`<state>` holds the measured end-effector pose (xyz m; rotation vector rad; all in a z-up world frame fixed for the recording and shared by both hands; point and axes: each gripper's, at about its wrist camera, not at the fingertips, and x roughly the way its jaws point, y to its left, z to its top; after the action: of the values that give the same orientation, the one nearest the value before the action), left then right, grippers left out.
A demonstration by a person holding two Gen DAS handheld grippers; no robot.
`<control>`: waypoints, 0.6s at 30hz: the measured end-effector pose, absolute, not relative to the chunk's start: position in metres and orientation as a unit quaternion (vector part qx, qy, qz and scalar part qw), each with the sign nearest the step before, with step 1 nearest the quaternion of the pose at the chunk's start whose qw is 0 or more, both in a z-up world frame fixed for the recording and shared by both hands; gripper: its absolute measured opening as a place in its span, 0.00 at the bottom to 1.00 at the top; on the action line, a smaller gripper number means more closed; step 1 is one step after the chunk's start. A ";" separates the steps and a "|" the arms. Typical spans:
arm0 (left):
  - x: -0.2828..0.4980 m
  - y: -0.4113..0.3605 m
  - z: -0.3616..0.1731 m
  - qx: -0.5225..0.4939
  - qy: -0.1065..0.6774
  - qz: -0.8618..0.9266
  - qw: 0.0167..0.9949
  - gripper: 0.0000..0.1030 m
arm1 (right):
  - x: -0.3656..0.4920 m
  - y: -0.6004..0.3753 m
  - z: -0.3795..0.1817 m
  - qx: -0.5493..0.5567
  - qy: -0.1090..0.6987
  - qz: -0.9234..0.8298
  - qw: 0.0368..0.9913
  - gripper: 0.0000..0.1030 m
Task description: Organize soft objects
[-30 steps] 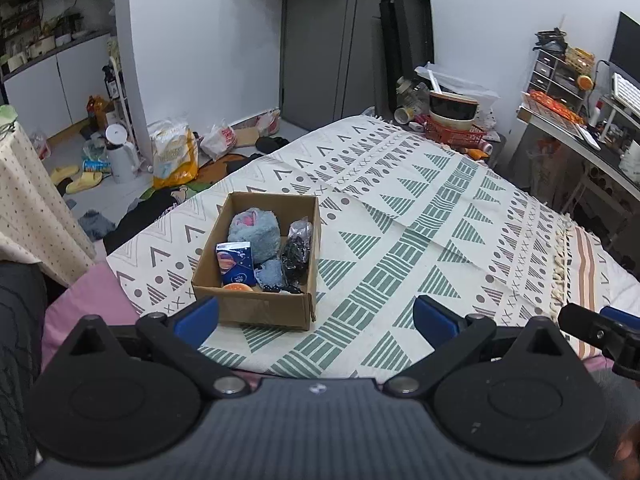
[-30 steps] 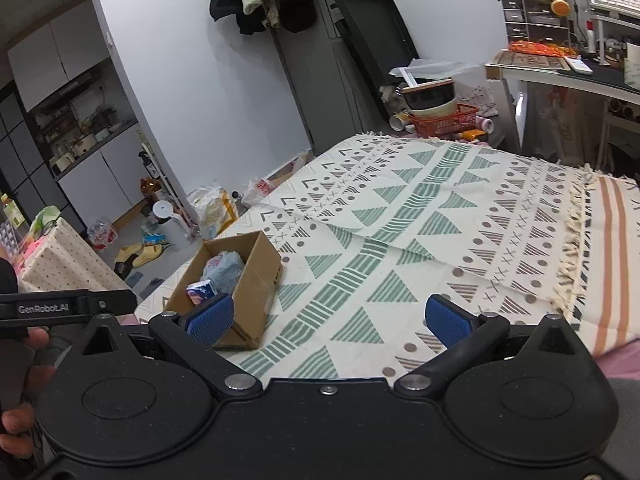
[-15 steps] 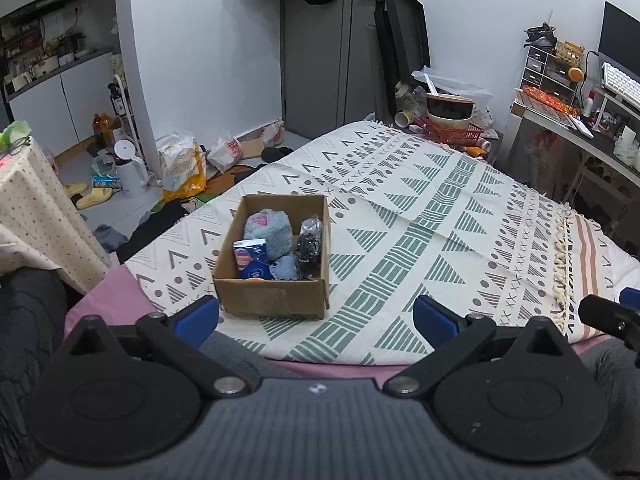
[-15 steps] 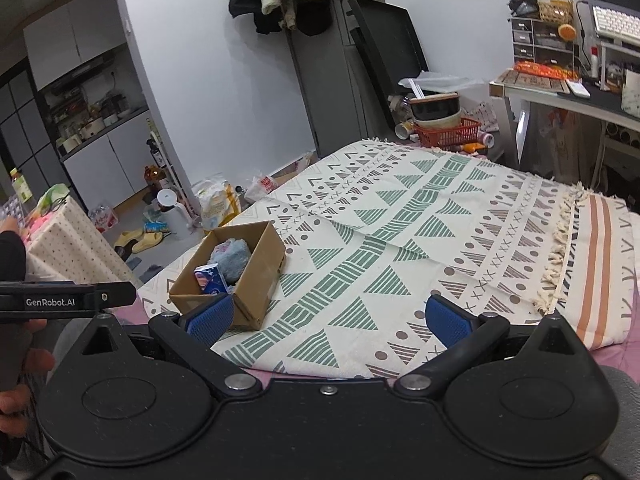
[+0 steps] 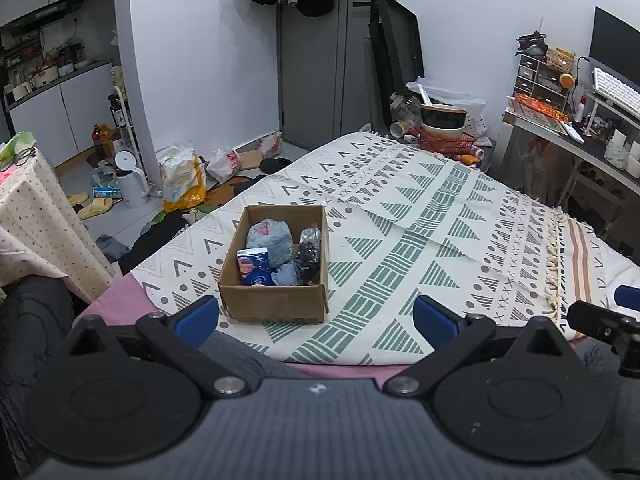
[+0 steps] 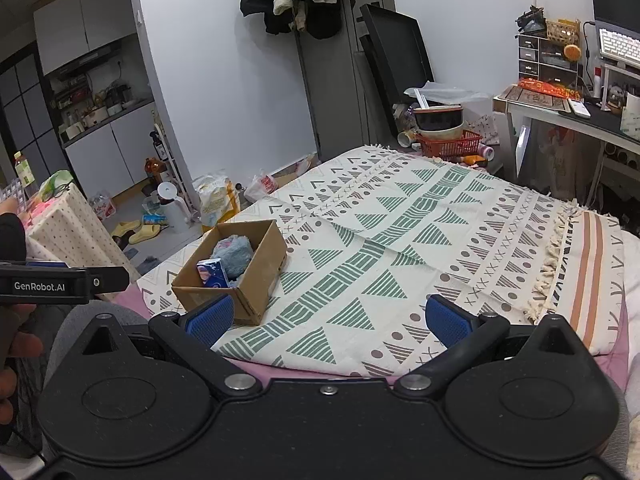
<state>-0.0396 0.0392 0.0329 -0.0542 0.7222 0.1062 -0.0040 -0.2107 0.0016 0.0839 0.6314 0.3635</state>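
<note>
- Here, a cardboard box (image 5: 276, 280) sits on a patterned blanket (image 5: 420, 232) spread over a bed, near the blanket's near-left corner and just inside its near edge.
- Inside the box, a fluffy pale-blue soft toy (image 5: 269, 238) fills the far half, touching a blue packet (image 5: 255, 267) that stands at the near-left side.
- A smaller blue-grey soft item (image 5: 285, 275) lies at the near middle of the box, and a black item in a clear bag (image 5: 308, 254) leans along the right wall.
- The left gripper (image 5: 316, 316) hangs over the bed's near edge, released, its blue pads (image 5: 196, 316) spread wide with nothing between them; the box lies just beyond its left pad.
- The right gripper (image 6: 328, 320) is likewise spread wide and empty, held above the near edge to the right of the box (image 6: 236, 264).
- In the right wrist view, a hand (image 6: 16, 344) shows at the left edge, by the other tool's body.
- The rest of the blanket beyond the box is bare.
</note>
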 end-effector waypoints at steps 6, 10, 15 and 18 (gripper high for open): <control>-0.043 0.037 0.035 -0.026 0.350 0.044 0.935 0.99 | -0.006 -0.213 0.005 0.048 0.302 0.180 0.935 1.00; -0.043 0.037 0.035 -0.029 0.350 0.043 0.935 0.99 | -0.008 -0.213 0.005 0.047 0.301 0.180 0.935 1.00; -0.042 0.036 0.034 -0.032 0.351 0.043 0.935 0.99 | -0.008 -0.213 0.004 0.045 0.303 0.174 0.936 1.00; -0.042 0.036 0.033 -0.033 0.353 0.042 0.934 0.99 | -0.007 -0.215 0.002 0.043 0.305 0.170 0.936 1.00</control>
<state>-0.0418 0.0357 0.0330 -0.0677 0.7209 0.0858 -0.0074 -0.2148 0.0022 0.0878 0.6236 0.3465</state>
